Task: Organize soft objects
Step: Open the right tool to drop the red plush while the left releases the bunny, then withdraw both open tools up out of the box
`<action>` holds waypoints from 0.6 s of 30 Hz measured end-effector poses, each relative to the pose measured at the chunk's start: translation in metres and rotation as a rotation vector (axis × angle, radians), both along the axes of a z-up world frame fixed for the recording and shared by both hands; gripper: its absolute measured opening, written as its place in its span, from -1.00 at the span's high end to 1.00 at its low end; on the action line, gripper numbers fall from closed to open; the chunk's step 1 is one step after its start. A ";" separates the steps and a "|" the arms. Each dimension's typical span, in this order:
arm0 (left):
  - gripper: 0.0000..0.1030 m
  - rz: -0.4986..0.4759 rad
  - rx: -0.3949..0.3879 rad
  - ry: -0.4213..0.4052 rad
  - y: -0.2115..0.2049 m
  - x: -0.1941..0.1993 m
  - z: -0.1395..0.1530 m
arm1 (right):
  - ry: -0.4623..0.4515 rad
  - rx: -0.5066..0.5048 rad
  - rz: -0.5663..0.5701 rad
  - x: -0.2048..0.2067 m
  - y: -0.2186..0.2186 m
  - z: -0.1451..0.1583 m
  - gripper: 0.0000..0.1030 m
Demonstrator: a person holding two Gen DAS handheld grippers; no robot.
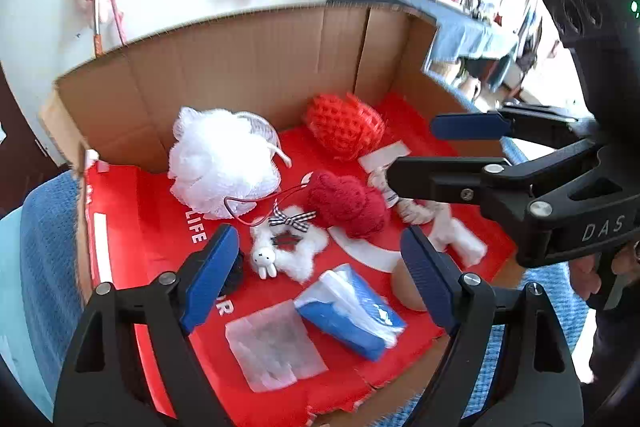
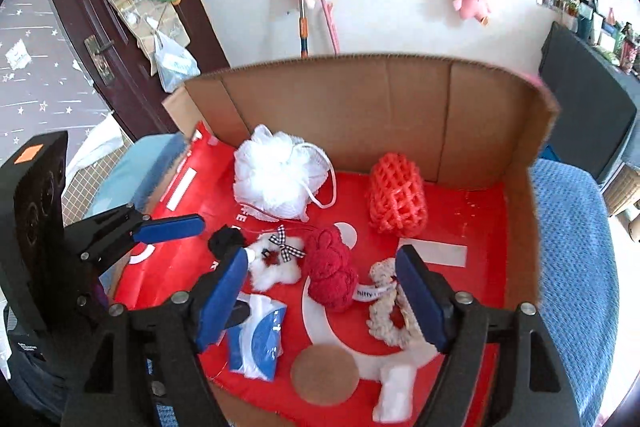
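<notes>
**Two open grippers hover over a box of soft things**

A cardboard box (image 2: 460,115) with a red floor holds a scatter of soft items. Both grippers hang above it, empty, jaws spread wide. The left gripper (image 1: 320,279) sits over the near left part; the right gripper (image 2: 320,295) sits over the near middle.

Between the right gripper's fingers, from its own view, lies a red plush (image 2: 332,277) in the middle of the floor. It looks like the likeliest next pick, though that is a guess. Its long axis runs from the back of the box toward the near edge, with what seem to be ears pointing to the back wall.

To take it well, lower straight down and close across its narrow width, so the fingers pinch the body and not the red cord (image 1: 260,205) trailing to its left. Keep clear of the white fluffy charm (image 2: 276,265) touching it on the left and the cream knit toy (image 2: 386,315) just beside it on the right.

A white loofah (image 2: 276,175) and an orange mesh roll (image 2: 396,201) stand near the back wall. A blue tissue pack (image 1: 352,319) lies near the front.
</notes>
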State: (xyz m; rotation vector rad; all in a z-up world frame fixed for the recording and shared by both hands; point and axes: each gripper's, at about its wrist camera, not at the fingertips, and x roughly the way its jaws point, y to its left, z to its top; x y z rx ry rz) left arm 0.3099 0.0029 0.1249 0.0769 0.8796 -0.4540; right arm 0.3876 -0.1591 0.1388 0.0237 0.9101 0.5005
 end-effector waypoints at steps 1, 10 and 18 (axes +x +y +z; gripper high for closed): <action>-0.64 0.008 -0.012 -0.013 0.000 -0.005 0.002 | -0.014 -0.001 -0.007 -0.005 -0.001 0.003 -0.61; -0.93 0.110 -0.067 -0.227 -0.003 -0.063 0.025 | -0.181 -0.045 -0.097 -0.055 -0.017 0.016 -0.95; -0.96 0.316 -0.032 -0.376 0.003 -0.087 0.017 | -0.370 -0.069 -0.203 -0.096 -0.033 0.003 -1.00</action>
